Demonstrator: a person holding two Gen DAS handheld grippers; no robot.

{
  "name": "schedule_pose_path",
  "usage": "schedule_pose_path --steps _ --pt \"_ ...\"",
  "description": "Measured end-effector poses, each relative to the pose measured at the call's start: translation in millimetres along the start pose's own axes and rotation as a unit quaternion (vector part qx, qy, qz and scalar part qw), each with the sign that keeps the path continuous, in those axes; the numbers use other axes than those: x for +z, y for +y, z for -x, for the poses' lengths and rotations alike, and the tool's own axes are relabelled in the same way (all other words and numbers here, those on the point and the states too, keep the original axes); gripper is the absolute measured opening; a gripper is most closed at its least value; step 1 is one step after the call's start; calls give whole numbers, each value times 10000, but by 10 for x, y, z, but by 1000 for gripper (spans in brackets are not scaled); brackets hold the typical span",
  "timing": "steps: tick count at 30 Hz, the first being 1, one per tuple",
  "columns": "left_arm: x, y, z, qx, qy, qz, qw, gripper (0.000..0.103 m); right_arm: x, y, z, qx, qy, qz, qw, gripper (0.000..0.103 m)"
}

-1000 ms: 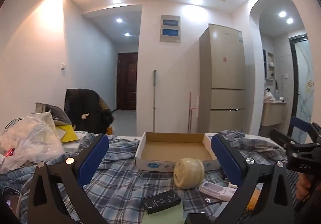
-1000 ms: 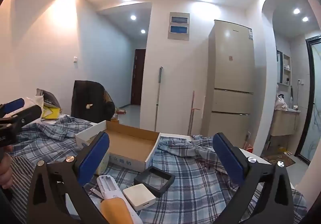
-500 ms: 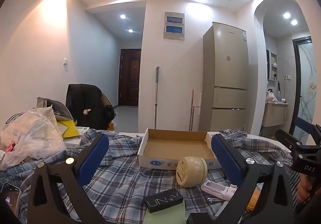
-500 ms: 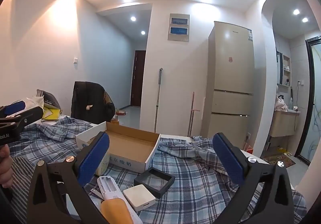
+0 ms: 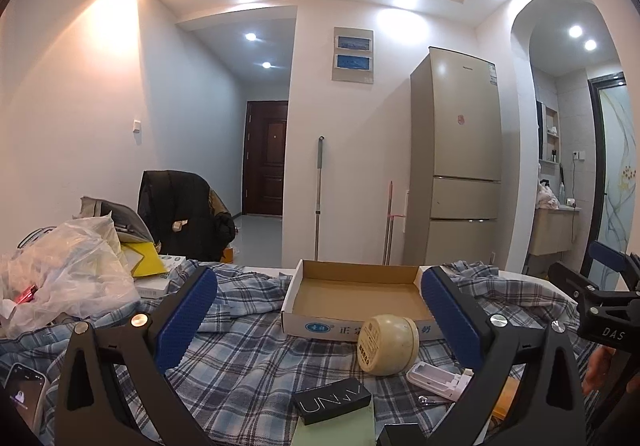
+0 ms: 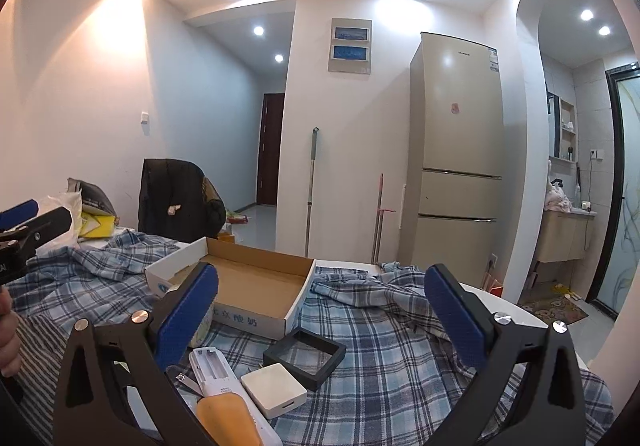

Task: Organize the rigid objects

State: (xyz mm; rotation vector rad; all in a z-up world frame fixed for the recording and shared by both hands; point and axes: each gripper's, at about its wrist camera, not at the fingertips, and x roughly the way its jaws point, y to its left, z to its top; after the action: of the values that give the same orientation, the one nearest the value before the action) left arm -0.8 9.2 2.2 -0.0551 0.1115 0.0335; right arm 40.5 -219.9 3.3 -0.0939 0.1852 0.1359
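An empty shallow cardboard box (image 5: 354,298) (image 6: 256,286) lies on a blue plaid cloth. In front of it in the left wrist view rest a cream round jar (image 5: 387,344) on its side, a black box marked UNNY (image 5: 332,400) on a green pad (image 5: 336,428), and a white plastic holder (image 5: 438,384). The right wrist view shows a white remote (image 6: 216,370), an orange object (image 6: 228,420), a small white square box (image 6: 274,390) and a black framed case (image 6: 305,356). My left gripper (image 5: 318,322) and right gripper (image 6: 320,320) are both open, above the cloth, holding nothing.
Crumpled plastic bags (image 5: 60,278), a yellow packet (image 5: 142,260) and a phone (image 5: 24,402) crowd the left side. A chair with a dark jacket (image 5: 180,214) stands behind the table. A fridge (image 5: 456,182) and mop handles (image 5: 318,198) stand by the back wall.
Both views have risen and tilted slightly, so the box and the objects sit a little lower in frame. Nothing on the cloth has moved and both grippers stay open.
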Motion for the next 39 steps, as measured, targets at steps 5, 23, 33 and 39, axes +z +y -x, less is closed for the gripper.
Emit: schedule_pose_path --steps 5,23,33,39 --pt "-14 -63 25 6 -51 -152 9999 103 -6 -21 -9 -3 45 -54 10000 101" --pt "-25 -120 11 -40 -102 -154 9998 103 4 44 29 161 -55 74 9998 98" --pt "-29 -64 56 -32 -139 -200 9997 103 11 73 83 148 -194 141 9996 98" --pt "-30 -77 65 -2 -145 -208 9997 103 14 77 68 130 -116 130 9998 100"
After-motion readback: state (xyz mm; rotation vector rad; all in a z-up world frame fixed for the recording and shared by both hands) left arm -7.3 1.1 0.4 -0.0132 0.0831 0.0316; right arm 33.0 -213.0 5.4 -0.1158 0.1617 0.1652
